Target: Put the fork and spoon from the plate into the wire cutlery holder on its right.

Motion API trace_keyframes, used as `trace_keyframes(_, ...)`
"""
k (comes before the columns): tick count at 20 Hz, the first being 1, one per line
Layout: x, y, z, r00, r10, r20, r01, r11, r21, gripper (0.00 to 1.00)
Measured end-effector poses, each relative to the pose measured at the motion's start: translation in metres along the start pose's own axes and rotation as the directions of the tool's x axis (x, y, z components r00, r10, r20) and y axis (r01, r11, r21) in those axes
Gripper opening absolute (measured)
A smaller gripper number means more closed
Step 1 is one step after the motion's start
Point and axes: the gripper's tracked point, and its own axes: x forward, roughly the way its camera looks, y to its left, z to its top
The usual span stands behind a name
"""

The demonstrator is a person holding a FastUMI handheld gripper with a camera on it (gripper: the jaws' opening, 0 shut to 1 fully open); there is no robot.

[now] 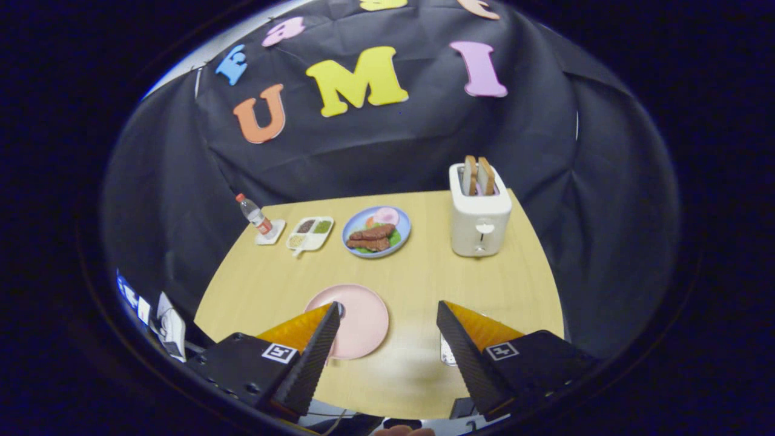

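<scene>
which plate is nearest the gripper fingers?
The pink plate, partly behind the left finger of the open gripper. The blue plate holding sausages sits farther back, beside the toaster.

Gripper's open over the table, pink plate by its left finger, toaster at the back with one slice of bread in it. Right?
Not quite: the gripper view shows two slices in the toaster, not one. The rest holds: gripper open, pink plate by the left finger.
</scene>
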Motion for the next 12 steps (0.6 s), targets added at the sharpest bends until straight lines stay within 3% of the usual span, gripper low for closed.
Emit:
trace_keyframes(5,0.021,0.059,-0.039,0.998,-0.007,0.067,0.009,1.0,-0.029,0.97)
trace_keyframes(12,0.083,0.098,-0.11,1.0,-0.029,0.008,0.029,0.997,-0.07,0.97)
